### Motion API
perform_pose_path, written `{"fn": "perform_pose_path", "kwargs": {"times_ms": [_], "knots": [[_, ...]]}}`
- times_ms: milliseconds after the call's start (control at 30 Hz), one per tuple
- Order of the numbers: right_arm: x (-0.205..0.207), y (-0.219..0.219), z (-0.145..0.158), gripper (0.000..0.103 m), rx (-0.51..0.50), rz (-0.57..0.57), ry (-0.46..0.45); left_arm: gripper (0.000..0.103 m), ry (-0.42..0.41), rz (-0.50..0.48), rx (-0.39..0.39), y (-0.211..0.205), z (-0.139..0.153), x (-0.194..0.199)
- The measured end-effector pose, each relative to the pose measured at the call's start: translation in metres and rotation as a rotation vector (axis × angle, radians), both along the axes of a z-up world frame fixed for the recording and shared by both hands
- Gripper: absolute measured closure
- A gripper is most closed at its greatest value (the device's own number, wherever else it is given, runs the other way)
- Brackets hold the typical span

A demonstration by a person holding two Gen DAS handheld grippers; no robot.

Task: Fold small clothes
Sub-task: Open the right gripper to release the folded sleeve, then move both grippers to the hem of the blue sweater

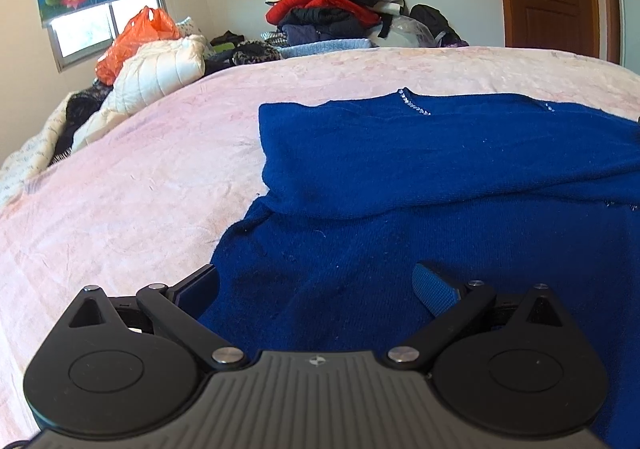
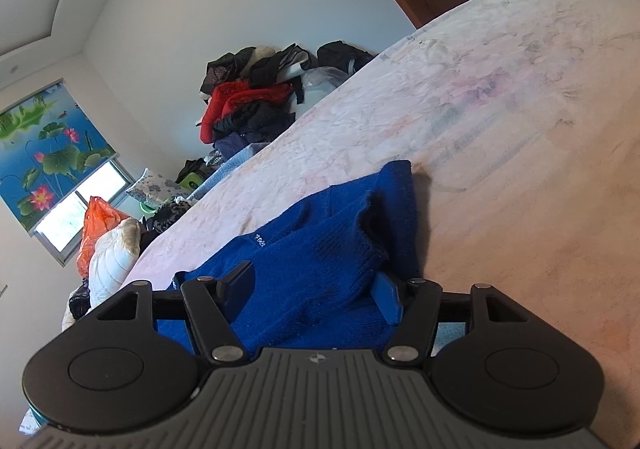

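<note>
The blue sweater (image 1: 440, 169) is half folded on the bed (image 1: 140, 169). Both tongs, left (image 1: 316, 281) and right (image 2: 312, 289), are held wide. Next, an edge must be gripped.

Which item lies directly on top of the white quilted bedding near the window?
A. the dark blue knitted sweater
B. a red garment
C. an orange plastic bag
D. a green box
C: the orange plastic bag rests on the white quilted bedding below the window.

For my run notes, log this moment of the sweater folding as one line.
stage: mid-fold | blue sweater: upper part folded over, on pink bedspread | left gripper: jaws open over sweater | right gripper: jaws open, sleeve between
</note>
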State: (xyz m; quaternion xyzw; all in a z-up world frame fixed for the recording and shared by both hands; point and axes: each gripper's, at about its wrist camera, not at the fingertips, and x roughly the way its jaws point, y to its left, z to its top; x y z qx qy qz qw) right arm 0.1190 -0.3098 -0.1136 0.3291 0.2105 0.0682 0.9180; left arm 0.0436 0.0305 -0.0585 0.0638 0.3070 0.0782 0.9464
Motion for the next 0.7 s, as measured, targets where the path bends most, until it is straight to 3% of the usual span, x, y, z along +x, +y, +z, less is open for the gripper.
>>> {"fn": "perform_pose_path", "kwargs": {"times_ms": [167,300,467,700], "knots": [[-0.014,0.007,0.011,0.024,-0.046,0.01,0.026,0.0,0.018,-0.018,-0.072,0.011,0.004,0.001],[-0.057,0.027,0.021,0.007,-0.149,-0.012,0.078,0.0,0.028,-0.031,-0.121,0.018,0.004,0.0],[-0.116,0.06,0.023,0.007,-0.291,0.052,0.12,0.0,0.04,-0.032,-0.133,0.02,0.004,0.001],[-0.153,0.092,0.031,0.006,-0.501,0.092,0.189,0.0,0.101,-0.078,-0.138,0.028,0.012,-0.014]]}}
